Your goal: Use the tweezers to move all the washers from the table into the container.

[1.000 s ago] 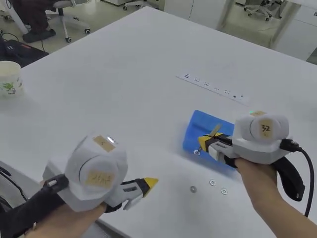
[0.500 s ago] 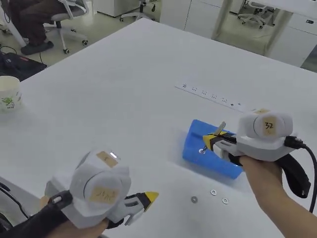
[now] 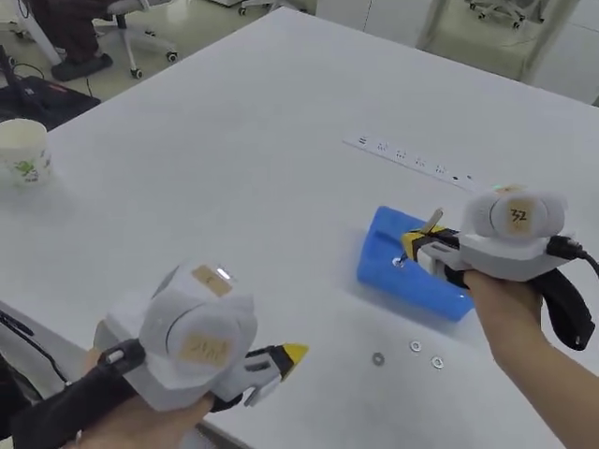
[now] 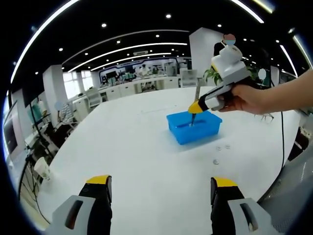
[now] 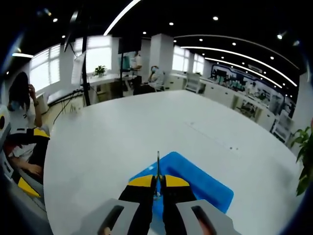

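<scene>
My right gripper (image 3: 413, 248) is shut on a pair of metal tweezers (image 3: 403, 257) and hovers over the blue container (image 3: 386, 245). The tweezer tips point down into the container, and I cannot tell whether they hold a washer. In the right gripper view the tweezers (image 5: 158, 169) stick out between the shut jaws, above the container (image 5: 200, 187). Three washers (image 3: 378, 359) lie on the table in front of the container. My left gripper (image 3: 285, 361) stands open near the table's front edge, holding nothing. The left gripper view has the container (image 4: 193, 128), the washers (image 4: 215, 161) and the right gripper (image 4: 195, 106) ahead.
A paper cup (image 3: 21, 150) stands at the far left of the white table (image 3: 234, 178). A flush socket strip (image 3: 416, 164) runs behind the container. Office chairs (image 3: 122, 28) stand on the floor beyond the table's far edge.
My right gripper has carried the tweezers from the container's front left edge to a spot over its inside. The left gripper has stayed near the front edge.
</scene>
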Demonstrator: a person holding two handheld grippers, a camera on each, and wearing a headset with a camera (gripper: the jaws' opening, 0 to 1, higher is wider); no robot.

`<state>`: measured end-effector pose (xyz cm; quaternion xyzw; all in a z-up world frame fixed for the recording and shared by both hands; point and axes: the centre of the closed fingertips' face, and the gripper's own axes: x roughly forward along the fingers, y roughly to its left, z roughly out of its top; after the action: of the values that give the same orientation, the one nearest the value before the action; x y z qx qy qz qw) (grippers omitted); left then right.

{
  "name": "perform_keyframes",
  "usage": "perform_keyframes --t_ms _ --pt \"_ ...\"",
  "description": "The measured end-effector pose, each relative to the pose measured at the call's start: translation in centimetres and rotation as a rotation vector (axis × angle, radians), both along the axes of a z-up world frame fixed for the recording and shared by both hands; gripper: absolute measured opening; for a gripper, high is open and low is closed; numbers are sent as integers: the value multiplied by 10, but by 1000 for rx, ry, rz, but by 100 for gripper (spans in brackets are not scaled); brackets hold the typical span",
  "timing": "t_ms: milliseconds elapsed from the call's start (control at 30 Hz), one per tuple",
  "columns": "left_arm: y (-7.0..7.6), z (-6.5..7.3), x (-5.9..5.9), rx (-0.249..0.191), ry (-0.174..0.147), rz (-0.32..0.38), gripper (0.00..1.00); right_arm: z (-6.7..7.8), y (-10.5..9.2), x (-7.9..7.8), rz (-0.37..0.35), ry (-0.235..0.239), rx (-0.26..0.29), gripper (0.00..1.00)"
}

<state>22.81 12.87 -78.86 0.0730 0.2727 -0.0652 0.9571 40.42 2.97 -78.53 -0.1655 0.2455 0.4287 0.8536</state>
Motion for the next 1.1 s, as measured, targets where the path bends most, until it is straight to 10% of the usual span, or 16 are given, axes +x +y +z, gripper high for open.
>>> perform_keyframes --t_ms 1100 --pt "2 -4 -1 -3 25 12 82 -41 7 9 19 53 -48 3"
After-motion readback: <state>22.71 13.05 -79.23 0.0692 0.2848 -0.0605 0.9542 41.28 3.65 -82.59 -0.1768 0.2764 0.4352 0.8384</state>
